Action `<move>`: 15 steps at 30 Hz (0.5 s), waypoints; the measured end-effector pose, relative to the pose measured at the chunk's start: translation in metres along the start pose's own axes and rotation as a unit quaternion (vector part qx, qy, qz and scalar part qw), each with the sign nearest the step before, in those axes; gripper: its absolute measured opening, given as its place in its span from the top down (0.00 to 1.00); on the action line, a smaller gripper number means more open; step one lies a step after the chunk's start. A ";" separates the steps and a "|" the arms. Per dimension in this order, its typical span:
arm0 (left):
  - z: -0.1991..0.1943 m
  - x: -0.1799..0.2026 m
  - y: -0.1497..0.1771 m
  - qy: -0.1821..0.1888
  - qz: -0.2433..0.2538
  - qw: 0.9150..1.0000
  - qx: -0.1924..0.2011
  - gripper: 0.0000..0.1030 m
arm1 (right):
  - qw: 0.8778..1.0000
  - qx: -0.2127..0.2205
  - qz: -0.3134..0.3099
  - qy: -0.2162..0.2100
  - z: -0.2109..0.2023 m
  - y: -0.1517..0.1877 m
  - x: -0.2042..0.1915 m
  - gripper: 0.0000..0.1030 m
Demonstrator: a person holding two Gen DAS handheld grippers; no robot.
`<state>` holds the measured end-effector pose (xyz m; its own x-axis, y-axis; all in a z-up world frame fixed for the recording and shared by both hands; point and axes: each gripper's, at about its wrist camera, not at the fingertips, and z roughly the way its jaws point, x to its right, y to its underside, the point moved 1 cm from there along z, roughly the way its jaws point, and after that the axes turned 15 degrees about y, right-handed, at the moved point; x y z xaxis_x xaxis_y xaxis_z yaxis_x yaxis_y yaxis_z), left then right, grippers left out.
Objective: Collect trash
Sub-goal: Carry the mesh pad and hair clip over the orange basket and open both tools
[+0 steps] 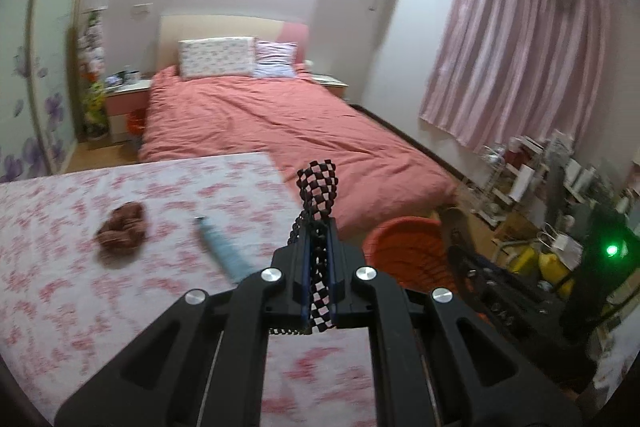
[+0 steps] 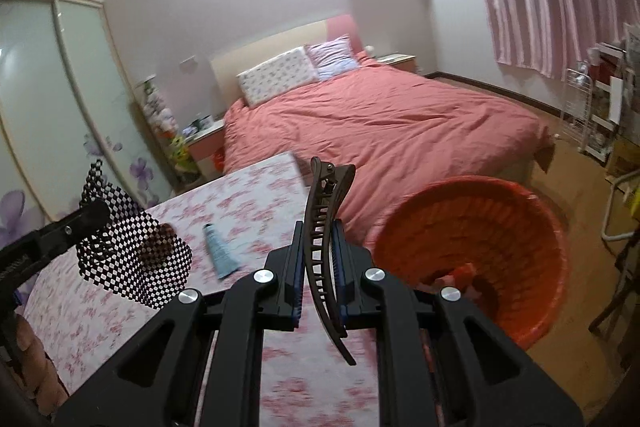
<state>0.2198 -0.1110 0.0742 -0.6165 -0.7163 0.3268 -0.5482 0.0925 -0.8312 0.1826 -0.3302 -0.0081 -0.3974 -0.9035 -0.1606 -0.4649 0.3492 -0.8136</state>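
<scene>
Coral-pink duvet covers the bed (image 1: pixel 280 123), biggest thing I see, two pillows at the headboard. Pink curtain (image 1: pixel 516 47) hangs on the right wall. Nearer me, a table with a pink floral cloth (image 1: pixel 100 287) sits at the foot of the bed, under both my grippers.

Orange basket (image 2: pixel 472 243) stands on the floor just beside the table's right edge, between table and bed corner; something reddish lies at its bottom, can't tell what. In the left wrist view only part of its rim shows past the gripper.

My left gripper (image 1: pixel 318 267) is clamped tight on a black-and-white checkered mesh piece (image 1: pixel 318 187), which sticks up past the fingertips and hangs out behind them; from the right wrist view it sags as a loose net over the table's left part. My right gripper (image 2: pixel 318 267) is pinched on a brown hair clip (image 2: pixel 326 251), held roughly upright between the blue pads, toothed side facing left, tip above the fingertips, tail below.

Left on the cloth: a brown scrunchie (image 1: pixel 122 231) toward the left, and a light-blue tube (image 1: pixel 222 247) lying flat, near the middle, apart from the scrunchie. Both blurred.
</scene>
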 end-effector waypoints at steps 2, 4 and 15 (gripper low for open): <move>0.016 0.023 -0.002 0.022 0.012 1.000 -0.007 0.92 | 1.000 0.001 0.006 0.008 0.003 -0.001 0.009 0.87; 0.029 0.038 -0.002 0.037 0.020 0.999 -0.014 0.92 | 1.000 0.003 0.014 0.019 0.006 -0.003 0.022 0.87; 0.109 0.110 0.005 0.096 0.052 0.993 -0.050 0.92 | 0.997 -0.007 0.060 0.054 0.035 -0.011 0.082 0.87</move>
<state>0.2107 -0.2644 0.0575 -0.7638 -0.5552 0.3291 -0.5234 0.2345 -0.8192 0.1825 -0.4167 -0.0320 -0.5334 -0.8230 -0.1955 -0.4196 0.4580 -0.7837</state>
